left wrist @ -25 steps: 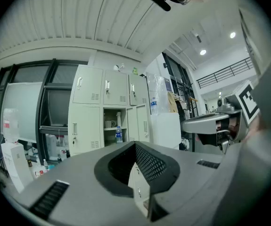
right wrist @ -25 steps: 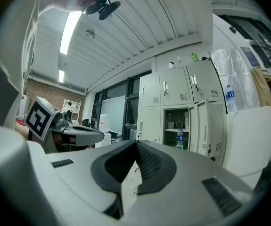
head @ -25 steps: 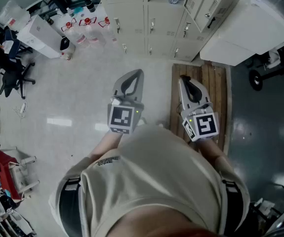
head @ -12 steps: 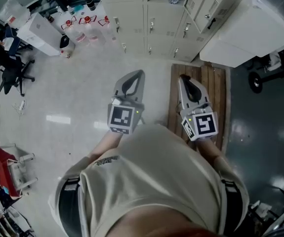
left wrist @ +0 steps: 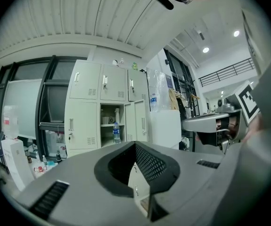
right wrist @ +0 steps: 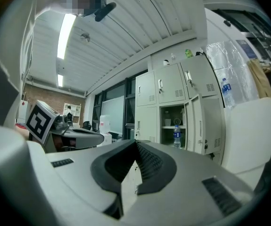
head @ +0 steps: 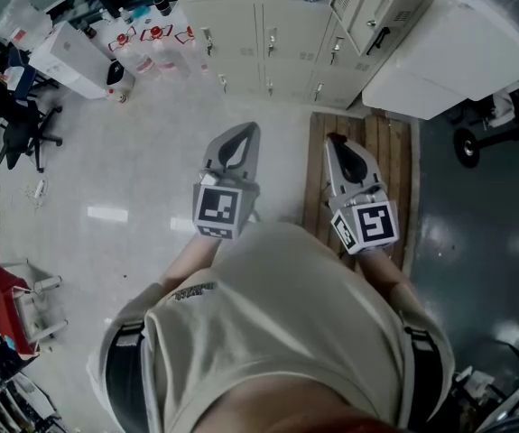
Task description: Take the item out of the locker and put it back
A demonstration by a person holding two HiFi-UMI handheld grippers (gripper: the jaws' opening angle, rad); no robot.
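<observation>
The bottle (left wrist: 117, 132) is seen upright on a shelf in the open compartment of the locker (left wrist: 83, 119), left of centre in the left gripper view and at the top edge of the head view, well apart from both grippers. Nothing is held: the fingers of the left gripper (head: 251, 129) and the right gripper (head: 333, 140) are pressed together. If they are not spread before the shelf is reached, the bottle could be toppled. The open door (right wrist: 210, 124) could be struck on approach.
</observation>
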